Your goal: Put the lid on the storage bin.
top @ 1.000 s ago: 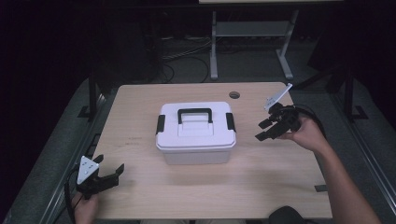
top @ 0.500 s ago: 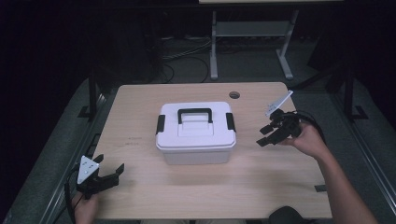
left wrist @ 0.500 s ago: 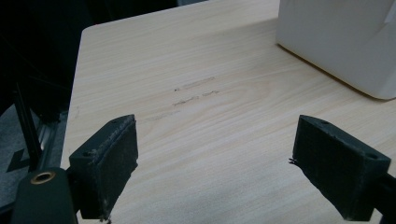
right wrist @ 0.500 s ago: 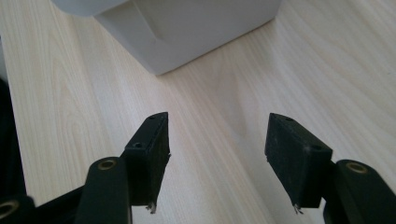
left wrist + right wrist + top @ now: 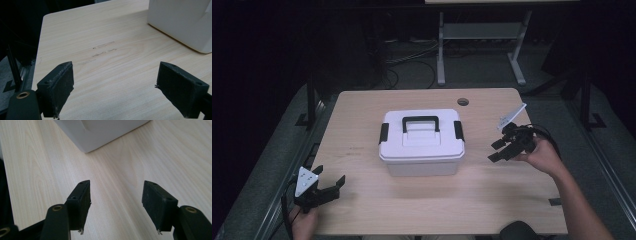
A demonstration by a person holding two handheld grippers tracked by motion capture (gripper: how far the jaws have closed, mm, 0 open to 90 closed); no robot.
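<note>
Beside the box (image 5: 421, 143) — right tool (image 5: 495, 150) lower, nearer.

The white plastic storage box with a black carry handle and black side latches (image 5: 422, 142) stands on the light wooden table (image 5: 362, 110), about at its middle. Behind the box and to its right, a round cable hole (image 5: 463, 102) sits in the tabletop near the far edge. To the right of the box, near it but apart, the right gripper (image 5: 493, 151) hangs over the table, its jaws pointing toward the box. To the left of the box and nearer the front edge, well apart from it, lies the left gripper (image 5: 331, 183). Behind the table, beyond the box, stands a metal frame stand on the floor (image 5: 477, 45).
</note>
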